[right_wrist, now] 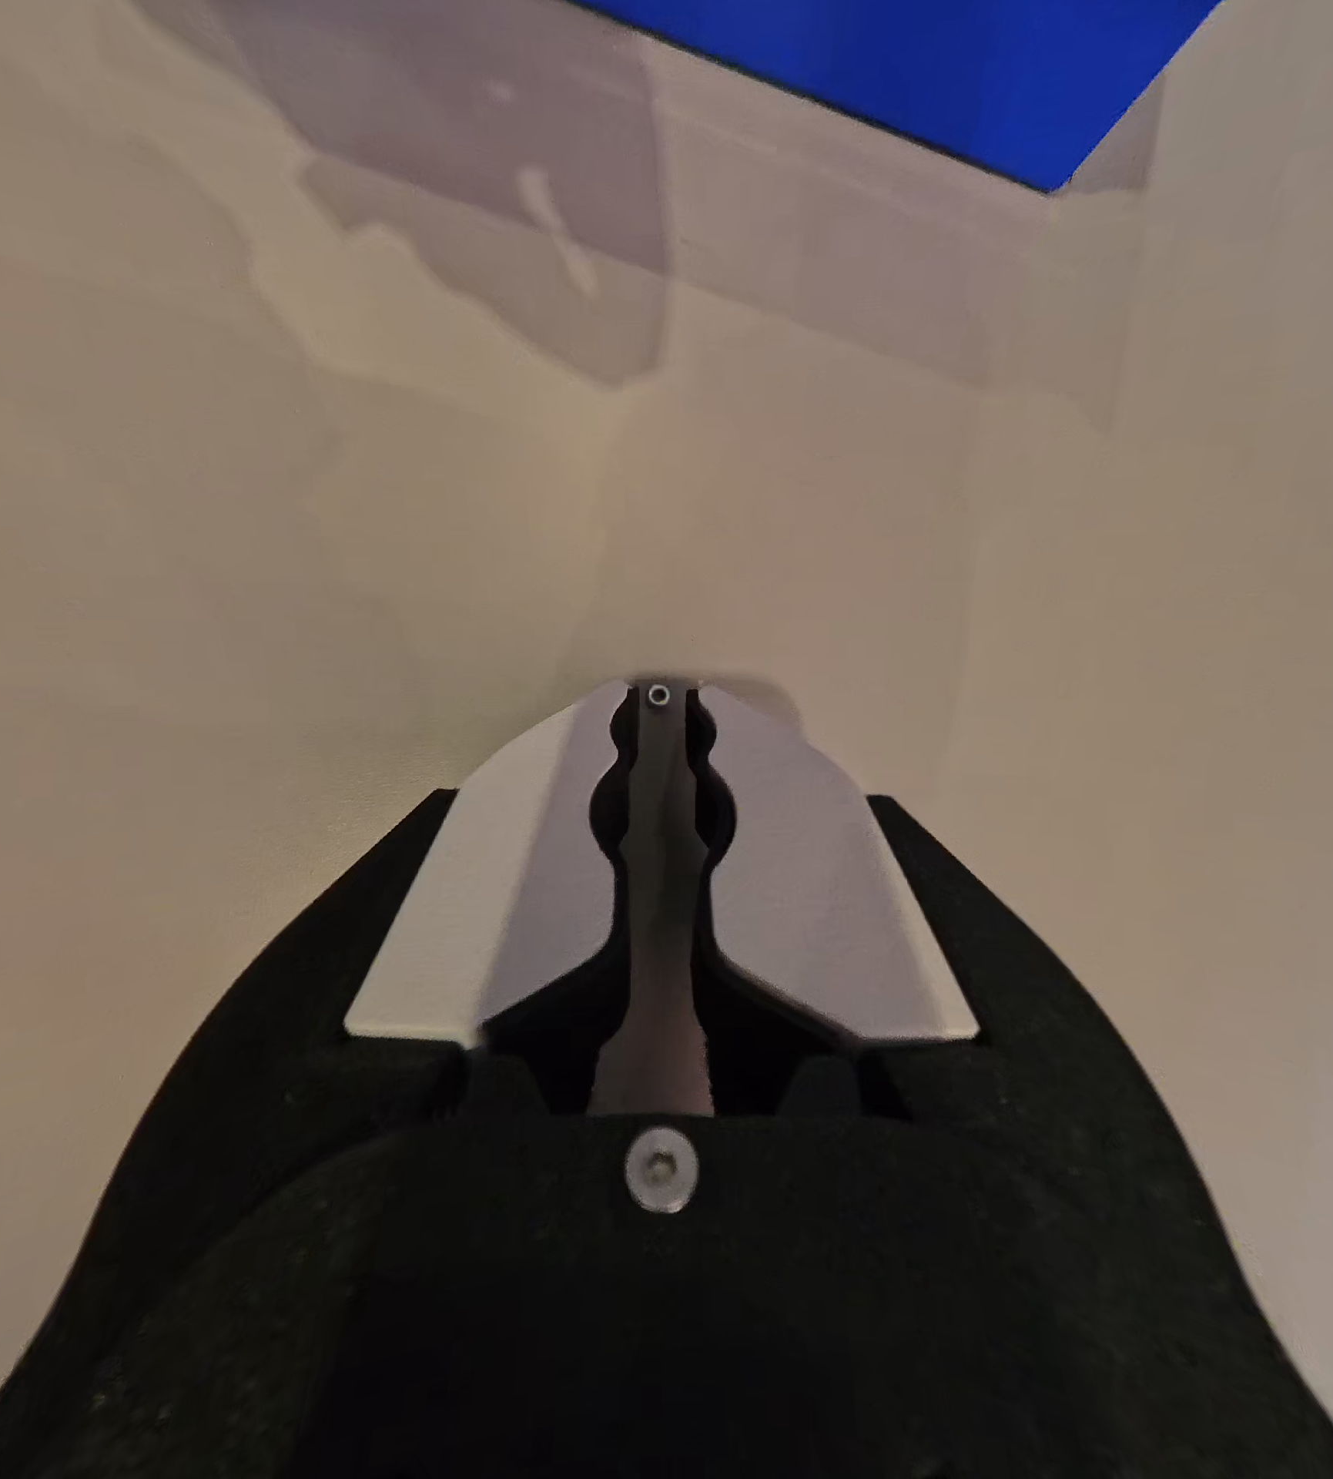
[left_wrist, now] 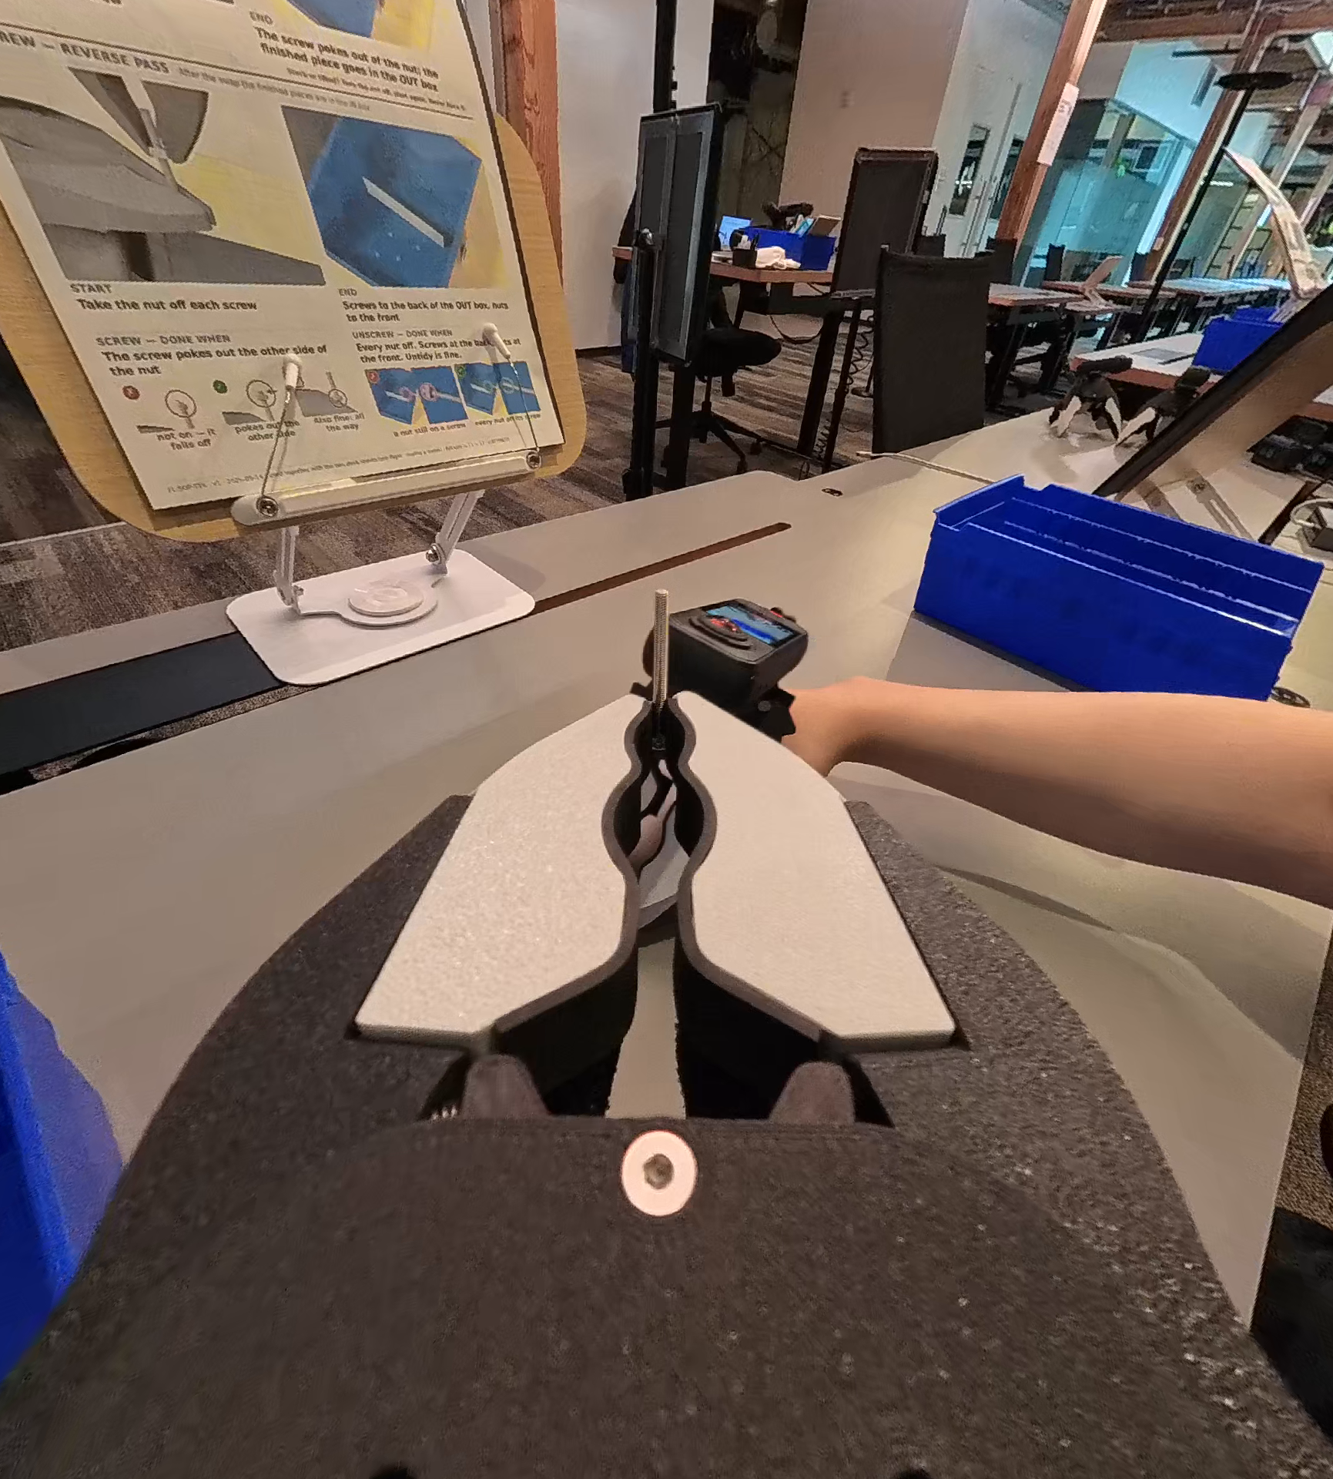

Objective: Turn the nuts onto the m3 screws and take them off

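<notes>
In my left wrist view, my left gripper (left_wrist: 660, 708) pinches a thin threaded screw (left_wrist: 660, 644) at the tips of its pale grainy fingers (left_wrist: 535, 872); the shaft stands upright above them. Behind it my right arm (left_wrist: 1087, 768) crosses the grey table (left_wrist: 167, 840), hiding most of the right gripper's black body (left_wrist: 735, 648).

In my right wrist view, my right gripper (right_wrist: 659, 696) points down at the blurred table (right_wrist: 247, 560), its wavy-edged fingers (right_wrist: 503, 880) narrowly parted around a tiny ring-shaped nut (right_wrist: 658, 695). Whether they press it I cannot tell. A blue bin (right_wrist: 927, 64) is cut off above.
</notes>
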The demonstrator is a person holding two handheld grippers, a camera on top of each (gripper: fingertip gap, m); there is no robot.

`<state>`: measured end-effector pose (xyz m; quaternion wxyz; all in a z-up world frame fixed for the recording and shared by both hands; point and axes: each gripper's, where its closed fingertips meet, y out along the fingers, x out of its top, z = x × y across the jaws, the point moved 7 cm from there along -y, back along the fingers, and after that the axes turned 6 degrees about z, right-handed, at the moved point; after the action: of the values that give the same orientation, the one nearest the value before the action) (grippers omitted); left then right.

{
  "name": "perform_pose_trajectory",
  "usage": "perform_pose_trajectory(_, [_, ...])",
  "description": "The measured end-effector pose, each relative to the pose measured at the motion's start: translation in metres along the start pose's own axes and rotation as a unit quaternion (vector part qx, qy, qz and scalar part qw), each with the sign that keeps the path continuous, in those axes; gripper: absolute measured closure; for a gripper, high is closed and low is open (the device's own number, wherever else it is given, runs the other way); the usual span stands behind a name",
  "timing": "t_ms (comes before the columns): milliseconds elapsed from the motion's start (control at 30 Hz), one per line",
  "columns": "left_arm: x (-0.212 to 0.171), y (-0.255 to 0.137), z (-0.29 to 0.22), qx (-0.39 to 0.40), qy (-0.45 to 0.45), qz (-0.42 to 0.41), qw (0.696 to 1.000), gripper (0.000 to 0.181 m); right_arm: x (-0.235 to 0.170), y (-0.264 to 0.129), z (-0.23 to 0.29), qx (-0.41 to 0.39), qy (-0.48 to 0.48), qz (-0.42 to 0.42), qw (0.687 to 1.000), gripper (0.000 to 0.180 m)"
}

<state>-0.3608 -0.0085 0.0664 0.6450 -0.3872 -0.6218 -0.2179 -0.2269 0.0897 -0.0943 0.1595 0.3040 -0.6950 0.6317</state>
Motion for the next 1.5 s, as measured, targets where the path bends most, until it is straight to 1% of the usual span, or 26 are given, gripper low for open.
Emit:
perform_pose_trajectory(233, [-0.001, 0.002, 0.000, -0.005, -0.003, -0.001, 1.000, 0.179, -0.002, 0.005, -0.002, 0.016, 0.026, -0.003, 1.000, 0.167])
perform_pose_trajectory(467, [-0.001, 0.002, 0.001, -0.007, -0.004, -0.001, 1.000, 0.179, -0.001, 0.005, 0.000, 0.028, 0.017, 0.006, 0.999, 0.174])
perform_pose_trajectory(700, [-0.001, 0.002, -0.001, -0.007, -0.002, 0.000, 1.000, 0.179, 0.002, 0.006, -0.005, 0.054, 0.018, 0.026, 0.998, 0.170])
perform_pose_trajectory(900, [0.000, 0.000, 0.000, -0.007, -0.001, -0.002, 1.000, 0.179, 0.005, 0.007, -0.006, 0.065, 0.007, 0.044, 0.997, 0.174])
perform_pose_trajectory(1067, [0.001, -0.001, 0.000, -0.007, 0.000, -0.003, 1.000, 0.179, 0.005, 0.008, -0.008, 0.077, 0.018, 0.045, 0.996, 0.175])
perform_pose_trajectory(1233, [0.001, -0.002, 0.002, -0.002, -0.001, -0.005, 1.000, 0.179, 0.004, 0.006, -0.006, 0.071, 0.022, 0.040, 0.996, 0.175])
perform_pose_trajectory(1300, [0.001, -0.002, 0.004, 0.000, -0.001, -0.005, 1.000, 0.179, 0.002, 0.000, -0.002, 0.059, 0.027, 0.023, 0.998, 0.175])
perform_pose_trajectory(1367, [-0.002, 0.000, 0.006, -0.001, -0.002, -0.002, 1.000, 0.179, 0.001, -0.013, 0.003, 0.041, 0.040, -0.015, 0.998, 0.175])
perform_pose_trajectory(1500, [-0.009, 0.021, 0.007, -0.017, -0.009, 0.019, 1.000, 0.179, -0.004, -0.059, 0.014, -0.006, 0.061, -0.088, 0.994, 0.175])
